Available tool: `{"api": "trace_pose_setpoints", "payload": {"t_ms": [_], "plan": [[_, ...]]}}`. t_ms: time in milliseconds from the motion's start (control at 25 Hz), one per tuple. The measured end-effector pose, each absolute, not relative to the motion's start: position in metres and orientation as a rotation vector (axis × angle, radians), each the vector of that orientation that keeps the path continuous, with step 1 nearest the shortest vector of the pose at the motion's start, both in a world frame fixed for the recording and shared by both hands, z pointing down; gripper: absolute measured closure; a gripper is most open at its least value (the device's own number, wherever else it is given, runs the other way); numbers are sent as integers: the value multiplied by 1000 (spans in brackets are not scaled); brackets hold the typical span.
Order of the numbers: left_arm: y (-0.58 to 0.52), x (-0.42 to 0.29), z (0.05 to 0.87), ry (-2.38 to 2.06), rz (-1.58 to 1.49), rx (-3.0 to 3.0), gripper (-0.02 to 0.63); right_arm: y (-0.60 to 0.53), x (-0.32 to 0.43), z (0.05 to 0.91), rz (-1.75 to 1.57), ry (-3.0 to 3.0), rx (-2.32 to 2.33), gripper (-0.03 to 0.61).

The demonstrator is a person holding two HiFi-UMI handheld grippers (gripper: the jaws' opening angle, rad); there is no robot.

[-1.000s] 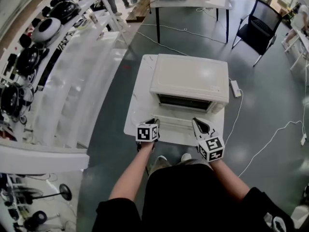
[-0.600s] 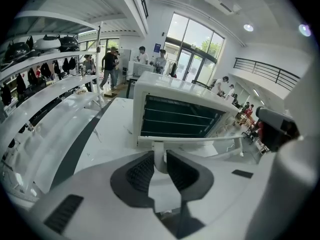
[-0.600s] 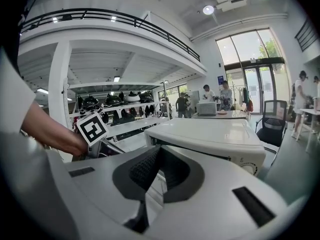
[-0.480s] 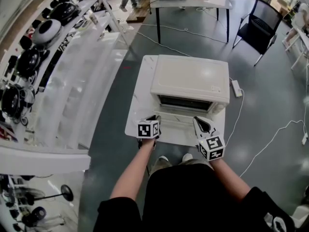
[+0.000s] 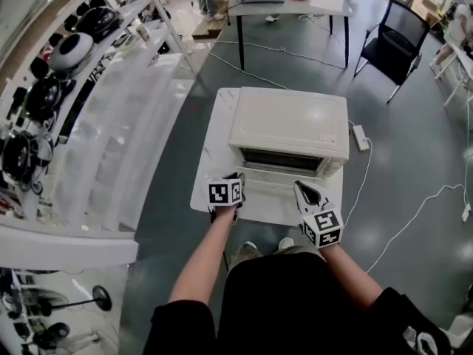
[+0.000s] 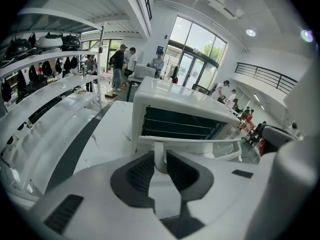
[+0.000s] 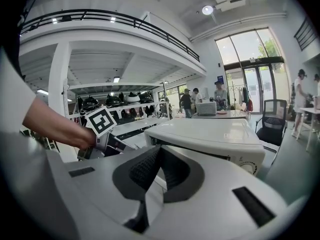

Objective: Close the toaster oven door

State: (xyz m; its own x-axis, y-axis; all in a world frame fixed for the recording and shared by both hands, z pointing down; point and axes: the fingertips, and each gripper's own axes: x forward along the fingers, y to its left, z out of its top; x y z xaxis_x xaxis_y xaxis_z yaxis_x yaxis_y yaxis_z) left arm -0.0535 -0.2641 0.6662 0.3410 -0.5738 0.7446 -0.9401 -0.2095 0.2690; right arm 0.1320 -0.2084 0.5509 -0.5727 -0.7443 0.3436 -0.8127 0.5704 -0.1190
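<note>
1. White-shelled left gripper: jaws pinched shut on handle, near its left end, at the door's near edge.
2. Right gripper: jaws together with nothing between them; hovers just over the door's right part, apparently gripping nothing.
3. Door: dropped open, lying roughly flat toward the person, hinge along its far edge at the oven mouth.
4. Handle's long axis: left to right, square across both grippers.
5. Coming move, by judgement: raise the near edge, then swing it away over the hinge into the dark cavity. Left gripper best placed, being clamped on; right free to push.
6. Farthest: oven on a small table, cavity facing the person.
</note>
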Motion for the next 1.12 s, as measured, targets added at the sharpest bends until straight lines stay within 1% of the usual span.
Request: {"api": "trace_pose_setpoints", "payload": {"t_ms": [480, 1120], "plan": [[-278, -53, 657, -1337, 637, 1904, 523, -211, 136, 550, 378, -2546, 1299, 557], [-305, -48, 646, -1372, 542, 1901, 524, -235, 145, 542, 359, -2557, 1317, 557]]}}
